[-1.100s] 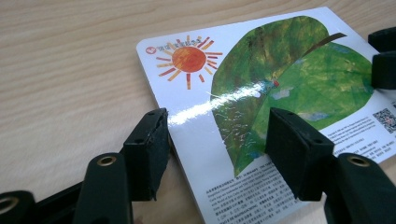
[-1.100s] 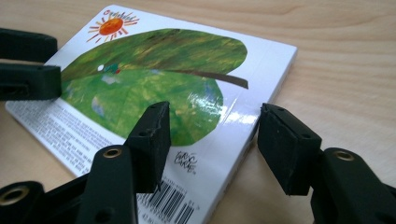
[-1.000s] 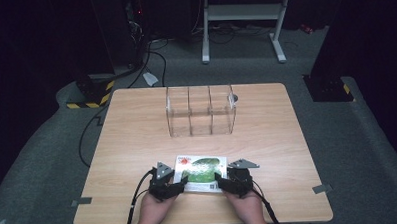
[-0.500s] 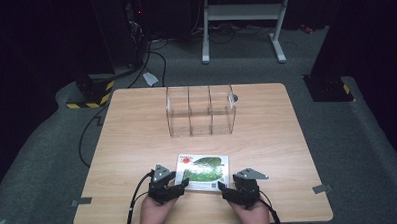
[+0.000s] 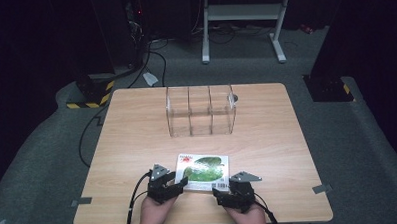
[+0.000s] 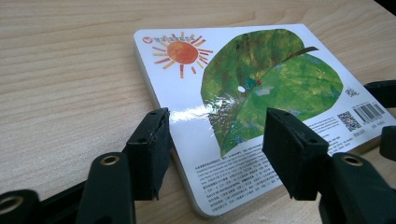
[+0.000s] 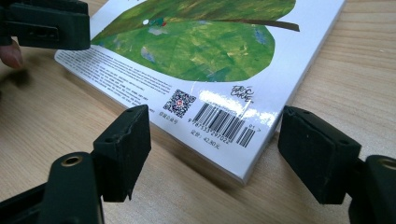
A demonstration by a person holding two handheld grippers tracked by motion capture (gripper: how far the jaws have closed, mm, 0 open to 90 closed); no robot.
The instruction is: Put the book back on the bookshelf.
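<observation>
At the near edge of the light wooden counter [image 5: 137,144], the left gripper [image 5: 175,185] has its jaws spread, straddling the near-left corner of the glossy white board book with a green leaf and orange sun on its cover [image 5: 203,171]; whether the pads touch it I cannot tell. The right gripper [image 5: 228,193] sits just short of the barcode corner, and its jaws have just been opening, with nothing between them. The book lies flat. Farther off stands a clear plastic organiser with 3 compartments [image 5: 200,111].
</observation>
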